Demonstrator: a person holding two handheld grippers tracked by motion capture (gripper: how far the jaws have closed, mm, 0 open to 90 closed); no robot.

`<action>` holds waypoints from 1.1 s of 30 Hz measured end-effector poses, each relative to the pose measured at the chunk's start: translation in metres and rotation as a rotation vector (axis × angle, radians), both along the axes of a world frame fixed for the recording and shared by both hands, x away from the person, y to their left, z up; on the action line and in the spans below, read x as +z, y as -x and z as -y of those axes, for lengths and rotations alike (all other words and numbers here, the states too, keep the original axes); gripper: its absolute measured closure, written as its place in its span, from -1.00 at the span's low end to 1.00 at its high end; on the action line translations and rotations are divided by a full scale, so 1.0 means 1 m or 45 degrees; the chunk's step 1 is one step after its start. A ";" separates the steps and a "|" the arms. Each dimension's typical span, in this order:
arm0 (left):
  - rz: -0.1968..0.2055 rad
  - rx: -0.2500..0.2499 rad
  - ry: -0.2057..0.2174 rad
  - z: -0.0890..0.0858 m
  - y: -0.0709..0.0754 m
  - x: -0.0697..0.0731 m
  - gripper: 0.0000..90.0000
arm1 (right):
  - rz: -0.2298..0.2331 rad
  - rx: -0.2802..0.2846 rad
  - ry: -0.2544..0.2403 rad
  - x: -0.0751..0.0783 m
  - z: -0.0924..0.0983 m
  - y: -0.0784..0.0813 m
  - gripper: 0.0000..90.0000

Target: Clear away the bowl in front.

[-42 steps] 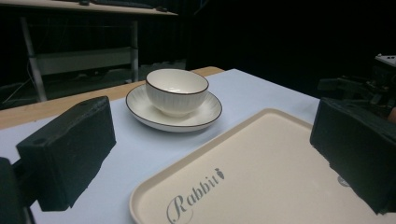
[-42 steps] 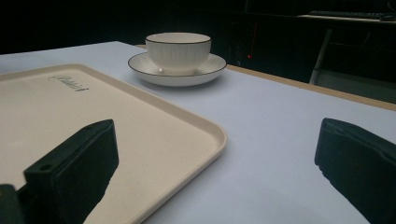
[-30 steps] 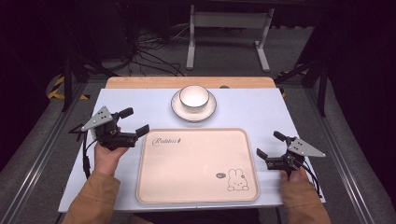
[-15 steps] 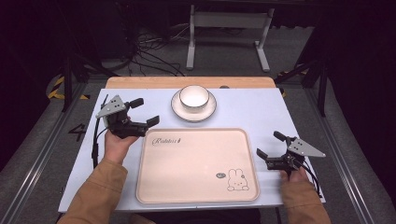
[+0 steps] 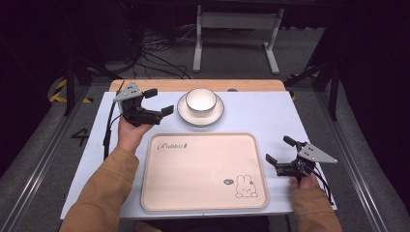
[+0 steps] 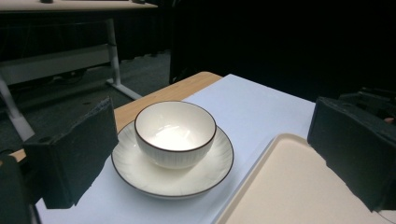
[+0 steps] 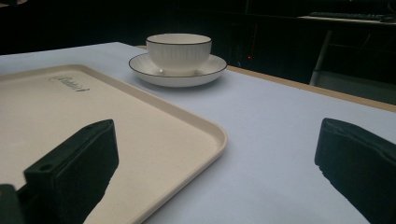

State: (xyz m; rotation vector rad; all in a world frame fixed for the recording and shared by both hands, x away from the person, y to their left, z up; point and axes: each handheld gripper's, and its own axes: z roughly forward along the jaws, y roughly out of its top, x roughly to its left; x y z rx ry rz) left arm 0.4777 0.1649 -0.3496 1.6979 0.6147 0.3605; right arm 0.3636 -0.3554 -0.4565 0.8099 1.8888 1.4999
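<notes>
— Left gripper (image 5: 155, 100), state?
— Jaws spread wide, holding nothing, upper left of the high view, aimed at the bowl (image 5: 201, 100).

— Right gripper (image 5: 279, 151)?
— Also wide open and empty, lower right, just beside the tray (image 5: 193, 193).

— Where is the bowl?
— Upper centre, standing on a saucer (image 5: 215, 114), above the tray.

— Handling?
— Likely glazed ceramic: rigid, slippery, breakable. I judge the rim the best hold; the loose saucer may slide.
</notes>
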 end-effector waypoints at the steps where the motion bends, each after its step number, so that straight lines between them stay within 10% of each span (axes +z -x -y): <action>1: -0.002 -0.005 -0.010 0.002 -0.002 0.000 -0.93 | 0.000 0.000 -0.001 0.000 0.000 0.000 -0.99; 33: -0.111 -0.117 -0.309 0.079 -0.072 -0.002 -0.74 | -0.003 0.001 -0.009 0.000 0.001 0.000 -0.99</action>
